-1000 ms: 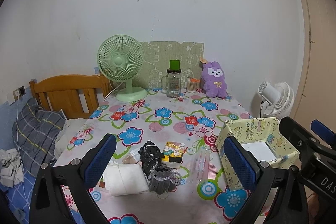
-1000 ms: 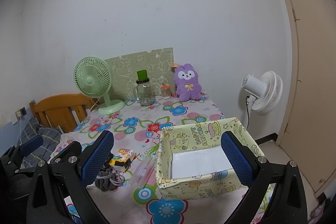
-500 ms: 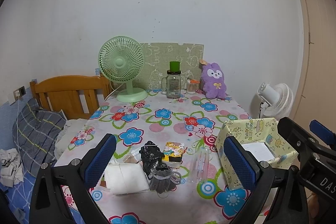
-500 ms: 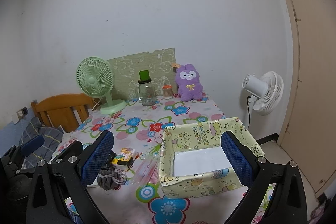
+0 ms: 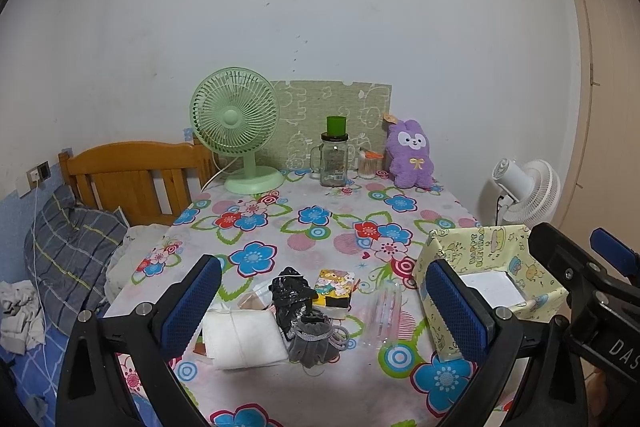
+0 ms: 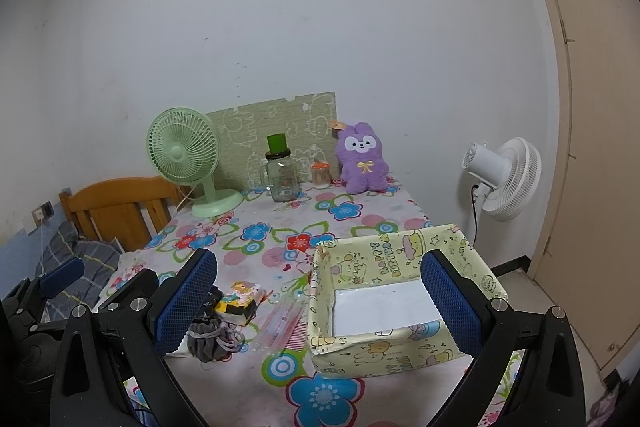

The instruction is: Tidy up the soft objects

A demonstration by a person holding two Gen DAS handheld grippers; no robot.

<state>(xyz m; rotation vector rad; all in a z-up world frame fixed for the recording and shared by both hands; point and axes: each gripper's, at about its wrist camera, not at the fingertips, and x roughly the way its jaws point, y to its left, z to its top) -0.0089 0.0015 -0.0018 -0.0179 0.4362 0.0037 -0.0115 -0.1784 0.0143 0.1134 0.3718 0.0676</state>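
A pile of small items lies at the near edge of the floral table [image 5: 320,227]: a folded white cloth [image 5: 242,335], a black crumpled piece [image 5: 290,293], a grey drawstring pouch [image 5: 312,341] [image 6: 208,341], a yellow cartoon sponge [image 5: 334,287] [image 6: 238,301] and a clear plastic tube [image 5: 384,311]. A yellow cartoon-print box [image 5: 492,279] [image 6: 396,295] stands open at the near right. A purple plush rabbit [image 5: 412,159] [image 6: 362,159] sits at the back. My left gripper [image 5: 324,311] is open and empty above the pile. My right gripper [image 6: 320,303] is open and empty over the box's left side.
A green desk fan [image 5: 236,127], a glass jar with a green lid [image 5: 334,155], a small toothpick jar [image 5: 368,165] and a green board [image 5: 332,119] stand at the back. A white floor fan [image 5: 524,195] is to the right, a wooden bed with bedding [image 5: 120,179] to the left.
Both grippers have drawn back and up slightly, so the table and its items appear a little lower in both views. Nothing on the table has moved.
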